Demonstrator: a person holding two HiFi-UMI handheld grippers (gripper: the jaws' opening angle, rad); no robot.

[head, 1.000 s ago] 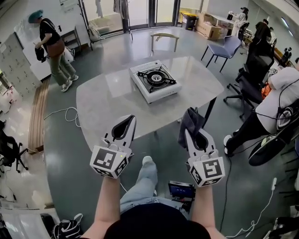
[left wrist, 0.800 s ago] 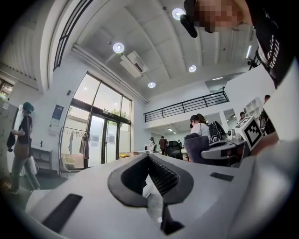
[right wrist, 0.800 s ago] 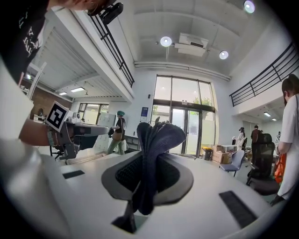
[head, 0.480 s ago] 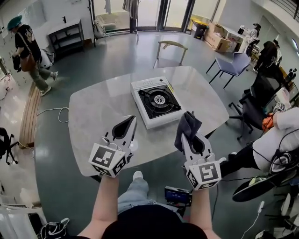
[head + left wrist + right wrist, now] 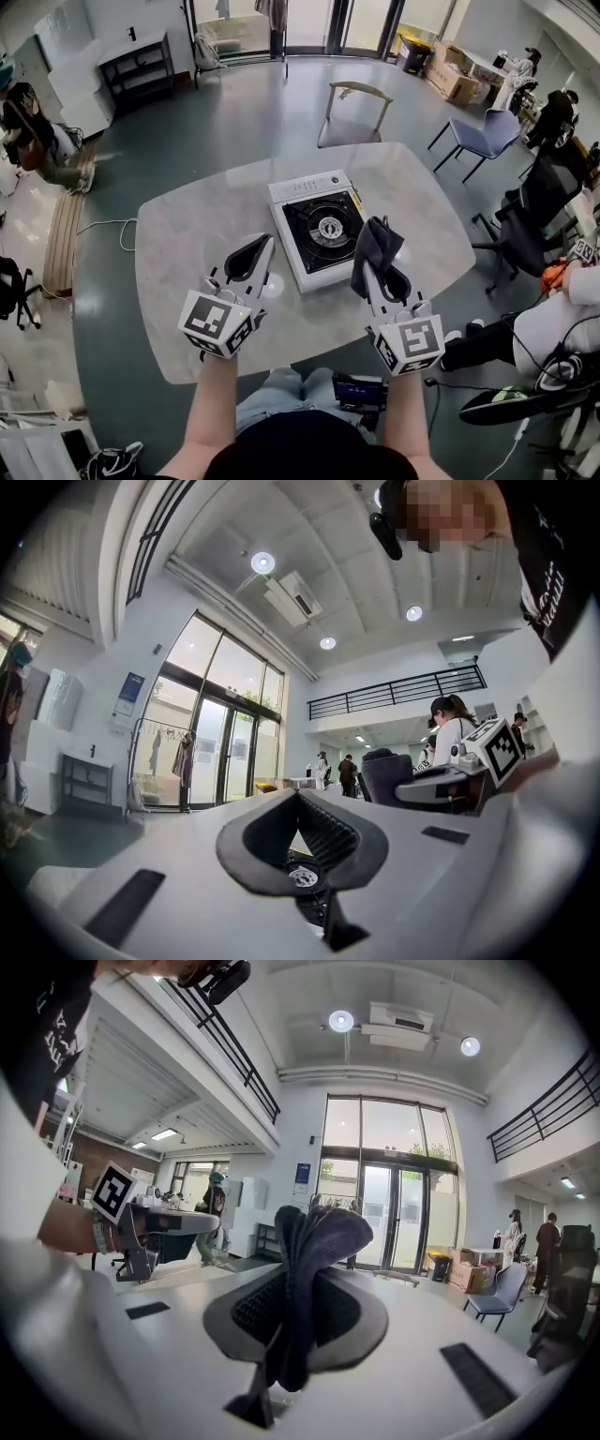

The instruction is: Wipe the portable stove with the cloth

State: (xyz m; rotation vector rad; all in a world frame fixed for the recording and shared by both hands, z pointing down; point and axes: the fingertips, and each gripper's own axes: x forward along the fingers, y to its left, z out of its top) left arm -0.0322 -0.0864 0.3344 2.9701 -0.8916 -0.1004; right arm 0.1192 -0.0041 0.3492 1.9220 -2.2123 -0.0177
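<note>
a dark grey cloth (image 5: pixel 376 246) is pinched between the pressed-together fingers of the right gripper (image 5: pixel 378 274). it bunches above the fingertips and hangs down past the grip. the left gripper (image 5: pixel 251 253) has its fingers closed tip to tip with nothing between them. the portable stove (image 5: pixel 319 225) sits near the middle of a pale stone table (image 5: pixel 187 244), just beyond the two grippers and between them. from the head view, the cloth overlaps the stove's near right corner, though whether they touch cannot be told. nothing lies between either gripper and the stove. a wooden chair (image 5: pixel 352 111) stands at the table's far side and a blue chair (image 5: pixel 492 136) at far right.

the right gripper view shows the cloth (image 5: pixel 305 1269) folded lengthwise through the closed fingers, with glass doors (image 5: pixel 389 1208) behind and the left gripper (image 5: pixel 159 1222) off to the left. neither gripper view shows the stove. the left gripper view shows its own empty closed jaws and the right gripper's marker cube (image 5: pixel 502 747).
</note>
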